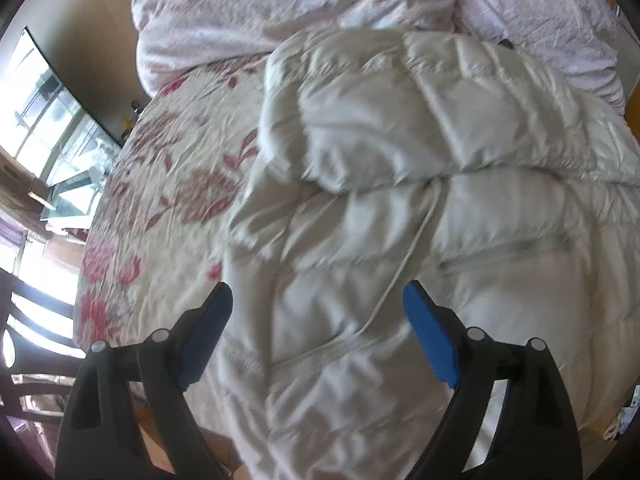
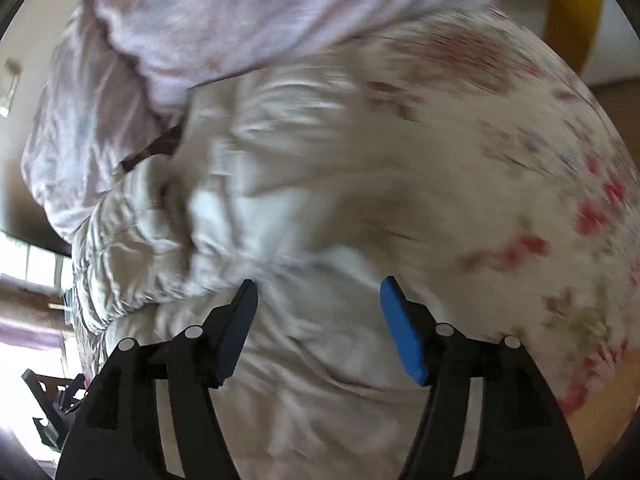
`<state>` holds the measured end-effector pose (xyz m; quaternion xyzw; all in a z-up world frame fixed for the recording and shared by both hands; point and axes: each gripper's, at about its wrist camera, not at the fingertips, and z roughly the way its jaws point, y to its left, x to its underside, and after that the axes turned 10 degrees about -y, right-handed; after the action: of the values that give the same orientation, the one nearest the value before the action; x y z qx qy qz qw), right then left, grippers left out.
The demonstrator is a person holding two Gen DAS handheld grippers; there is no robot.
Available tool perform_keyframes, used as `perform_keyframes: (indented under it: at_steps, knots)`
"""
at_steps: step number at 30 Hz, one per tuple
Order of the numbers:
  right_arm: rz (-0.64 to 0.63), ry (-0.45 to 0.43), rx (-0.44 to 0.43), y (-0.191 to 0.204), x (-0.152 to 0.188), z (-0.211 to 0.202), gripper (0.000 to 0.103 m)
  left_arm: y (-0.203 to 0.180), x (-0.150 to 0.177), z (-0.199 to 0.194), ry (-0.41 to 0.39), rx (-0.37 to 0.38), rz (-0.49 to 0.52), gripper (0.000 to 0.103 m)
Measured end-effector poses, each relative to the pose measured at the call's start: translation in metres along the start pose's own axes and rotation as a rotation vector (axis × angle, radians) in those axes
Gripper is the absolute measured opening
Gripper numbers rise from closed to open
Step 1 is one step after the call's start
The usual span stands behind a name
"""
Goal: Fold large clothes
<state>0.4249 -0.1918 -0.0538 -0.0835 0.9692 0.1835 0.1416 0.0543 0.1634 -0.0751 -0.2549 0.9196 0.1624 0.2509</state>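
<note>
A white quilted puffer jacket (image 1: 400,168) lies crumpled on a bed with a red-flowered sheet (image 1: 160,184). A thin white drawstring (image 1: 404,256) runs down its middle. My left gripper (image 1: 318,292) hangs over the jacket's near part, jaws wide apart, blue pads bare and gripping nothing. In the right wrist view the same jacket (image 2: 280,216) is blurred by motion. My right gripper (image 2: 318,284) is above it, jaws apart with nothing pinched between the pads.
A pale pink rumpled duvet (image 1: 280,4) is heaped at the far end of the bed (image 2: 208,20). A window (image 1: 44,104) and a dark wooden chair (image 1: 28,328) stand to the left. Bare floral sheet (image 2: 520,168) lies to the jacket's right.
</note>
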Motion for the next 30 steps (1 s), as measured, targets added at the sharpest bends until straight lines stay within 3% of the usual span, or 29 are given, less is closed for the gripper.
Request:
perform_keyframes:
  at_steps: [4, 10, 17, 24, 30]
  knots:
    - [0.125, 0.082, 0.008, -0.055, 0.011, -0.006, 0.069, 0.02, 0.015, 0.003, 0.034, -0.014, -0.024, 0.09]
    - [0.23, 0.202, -0.036, -0.102, 0.039, -0.005, 0.074, 0.043, 0.029, 0.005, 0.069, -0.026, -0.052, 0.09]
    - [0.26, 0.286, -0.131, -0.12, 0.061, -0.003, 0.081, 0.06, 0.046, 0.011, 0.162, 0.156, -0.149, 0.09]
    - [0.232, 0.36, -0.227, -0.111, 0.075, -0.002, 0.082, 0.075, 0.068, 0.016, 0.229, 0.293, -0.27, 0.09]
    - [0.197, 0.419, -0.272, -0.1, 0.089, -0.002, 0.082, 0.081, 0.09, 0.016, 0.255, 0.389, -0.362, 0.084]
